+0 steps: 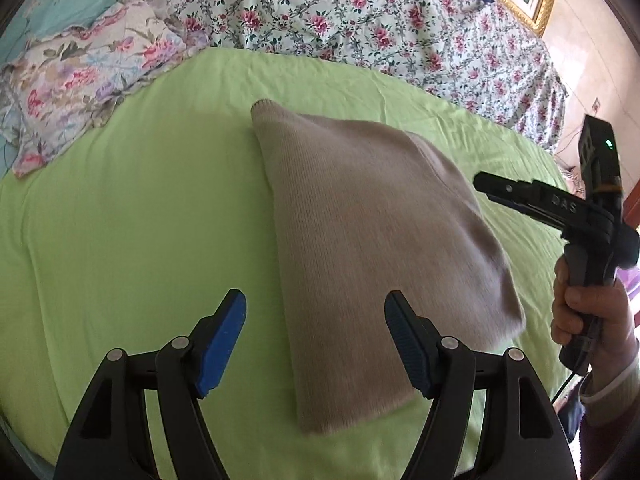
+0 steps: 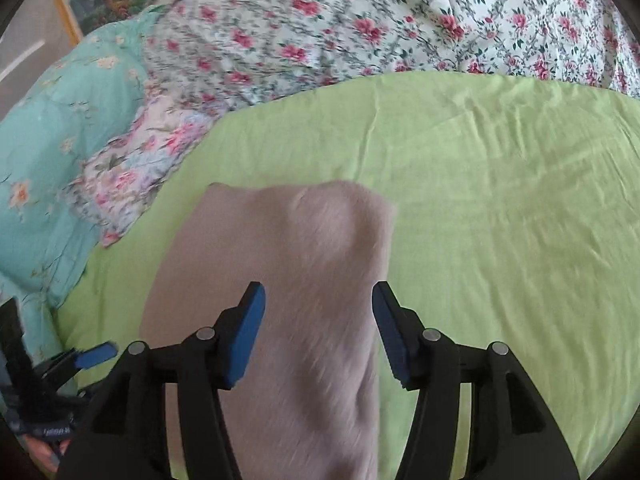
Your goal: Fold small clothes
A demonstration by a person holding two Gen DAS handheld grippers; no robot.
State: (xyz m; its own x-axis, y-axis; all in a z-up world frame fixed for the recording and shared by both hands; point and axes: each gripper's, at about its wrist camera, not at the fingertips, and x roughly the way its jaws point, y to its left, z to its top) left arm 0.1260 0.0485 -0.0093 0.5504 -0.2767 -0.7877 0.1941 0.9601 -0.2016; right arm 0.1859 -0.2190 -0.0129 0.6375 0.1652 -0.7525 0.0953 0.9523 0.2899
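Spreading across most of both views, green sheet (image 1: 120,208), bare and lightly creased, with wide open room at left of the left wrist frame and at right of the right wrist frame. Bordering its far edge along the top, floral quilt (image 1: 360,12), then a teal pillow (image 2: 48,152) and a floral pillow (image 1: 76,80) at upper left. Lying flat at centre, folded beige knit garment (image 1: 372,248), ribbed corner toward the top, near edge running down between and under the jaws in the right wrist frame. Held above, left gripper (image 1: 316,344), jaws parted wide, nothing between the pads. Likewise right gripper (image 2: 318,332), blurred, jaws apart, gripping nothing. At right edge, a hand (image 1: 588,312) on the handle.
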